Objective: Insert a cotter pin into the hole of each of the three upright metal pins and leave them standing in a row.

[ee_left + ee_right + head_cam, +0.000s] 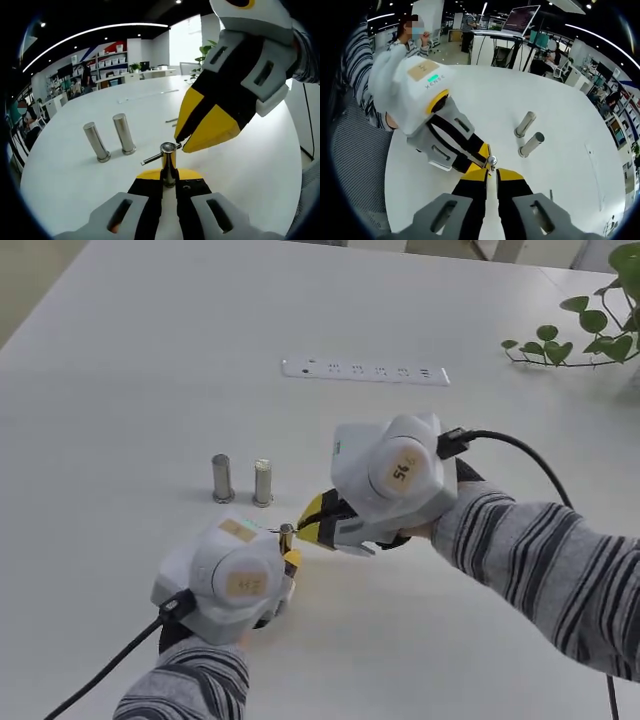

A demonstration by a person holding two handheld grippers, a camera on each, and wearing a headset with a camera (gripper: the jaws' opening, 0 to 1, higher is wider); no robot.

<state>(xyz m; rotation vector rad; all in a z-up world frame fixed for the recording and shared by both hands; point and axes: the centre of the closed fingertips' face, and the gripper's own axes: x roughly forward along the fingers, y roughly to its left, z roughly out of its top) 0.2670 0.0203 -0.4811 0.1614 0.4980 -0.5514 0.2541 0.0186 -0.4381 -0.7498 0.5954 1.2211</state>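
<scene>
Left tongs (169, 176) clamped low on upright metal pin (168, 156). I judge it stiff, smooth steel and slippery, so I grip low on the shaft. Cotter pin (151, 159) sits through its hole: thin, light, bendable. Right tongs (181, 144) appear pinched shut on its head end. Beyond, left pin (96, 141) and neighbour pin (124, 133) stand on desk (65, 180).
</scene>
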